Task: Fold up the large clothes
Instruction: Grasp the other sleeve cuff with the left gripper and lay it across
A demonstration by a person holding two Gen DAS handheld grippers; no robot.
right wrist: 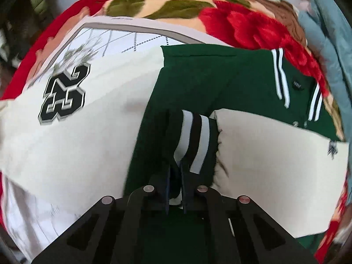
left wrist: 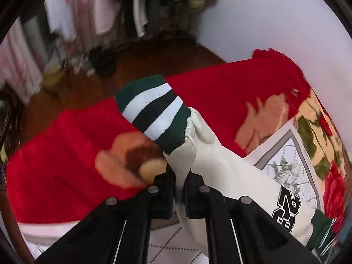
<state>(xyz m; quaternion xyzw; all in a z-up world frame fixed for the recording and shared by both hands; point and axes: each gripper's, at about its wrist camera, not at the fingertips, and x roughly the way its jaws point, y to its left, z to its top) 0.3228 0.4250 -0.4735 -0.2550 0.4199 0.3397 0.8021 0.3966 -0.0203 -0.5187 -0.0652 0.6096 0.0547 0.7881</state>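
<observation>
Left gripper [left wrist: 179,189] is clamped tight on the jacket's cream sleeve [left wrist: 204,154]; right gripper [right wrist: 175,176] is pinching the other striped cuff [right wrist: 193,138] over the green body [right wrist: 211,81].

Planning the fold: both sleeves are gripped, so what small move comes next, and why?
Probably the left hand-held gripper should carry its cream sleeve across onto the green jacket body. The right hand-held gripper has its striped cuff already over it.
</observation>
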